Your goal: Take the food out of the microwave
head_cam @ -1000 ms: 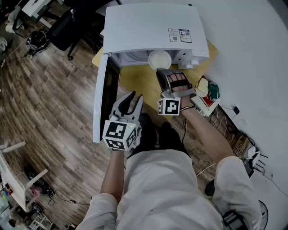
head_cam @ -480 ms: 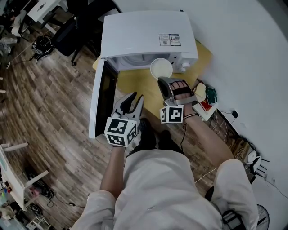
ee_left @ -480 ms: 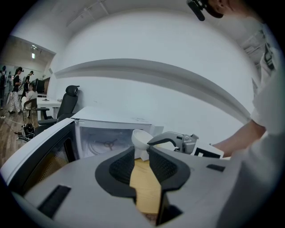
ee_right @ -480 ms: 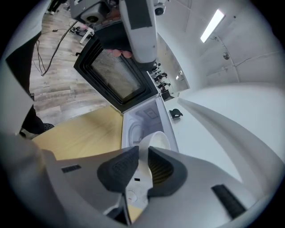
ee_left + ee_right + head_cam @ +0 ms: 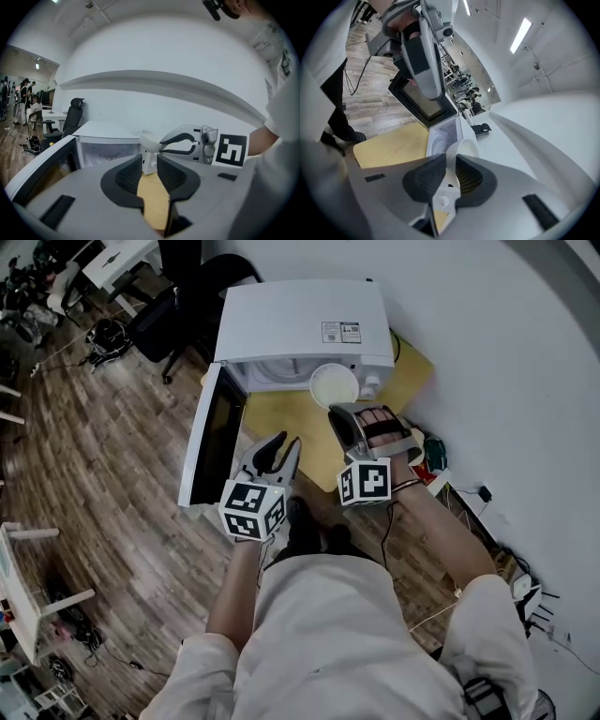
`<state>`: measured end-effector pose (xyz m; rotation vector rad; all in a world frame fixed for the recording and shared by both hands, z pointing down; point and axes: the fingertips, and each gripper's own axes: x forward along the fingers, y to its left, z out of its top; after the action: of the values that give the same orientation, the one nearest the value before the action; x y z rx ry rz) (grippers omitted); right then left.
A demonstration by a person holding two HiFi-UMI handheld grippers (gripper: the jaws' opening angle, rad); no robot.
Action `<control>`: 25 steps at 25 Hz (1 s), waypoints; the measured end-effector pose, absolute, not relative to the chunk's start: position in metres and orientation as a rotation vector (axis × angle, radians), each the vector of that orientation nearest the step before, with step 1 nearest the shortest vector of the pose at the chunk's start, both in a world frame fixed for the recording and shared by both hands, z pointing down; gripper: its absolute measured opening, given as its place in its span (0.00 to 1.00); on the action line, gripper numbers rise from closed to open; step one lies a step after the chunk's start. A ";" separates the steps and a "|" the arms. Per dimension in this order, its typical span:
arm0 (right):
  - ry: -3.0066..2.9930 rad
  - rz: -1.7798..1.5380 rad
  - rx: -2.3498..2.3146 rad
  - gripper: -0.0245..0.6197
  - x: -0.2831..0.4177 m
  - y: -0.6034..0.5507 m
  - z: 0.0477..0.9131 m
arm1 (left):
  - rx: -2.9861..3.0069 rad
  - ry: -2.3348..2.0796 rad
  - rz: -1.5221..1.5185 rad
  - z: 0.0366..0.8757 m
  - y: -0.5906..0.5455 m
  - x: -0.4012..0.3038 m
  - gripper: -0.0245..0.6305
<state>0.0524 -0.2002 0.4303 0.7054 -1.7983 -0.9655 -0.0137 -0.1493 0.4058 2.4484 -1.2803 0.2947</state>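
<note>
The white microwave stands on a yellow wooden table with its door swung open to the left. In front of its opening hangs a white bowl, and my right gripper is shut on the bowl's near rim. In the right gripper view the bowl sits pinched between the pads, over the open cavity. My left gripper hovers over the table's front edge beside the door, open and empty. The left gripper view shows the bowl held in the right gripper.
Small clutter lies at the table's right end against the white wall. Cables trail on the wooden floor to the right. An office chair stands behind the microwave on the left. The open door juts past the table's left front.
The right gripper has risen with the bowl and drawn it slightly back from the microwave's opening. The left gripper has also risen a little, still empty.
</note>
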 end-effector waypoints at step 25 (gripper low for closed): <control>-1.862 -1.010 0.632 0.14 0.087 -0.124 0.376 | 2.455 -1.396 0.246 0.378 -0.067 0.047 0.10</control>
<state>0.0868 -0.1238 0.3763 0.6318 -1.8621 -1.0101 0.0475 -0.0665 0.3784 2.4551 -1.3962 0.2464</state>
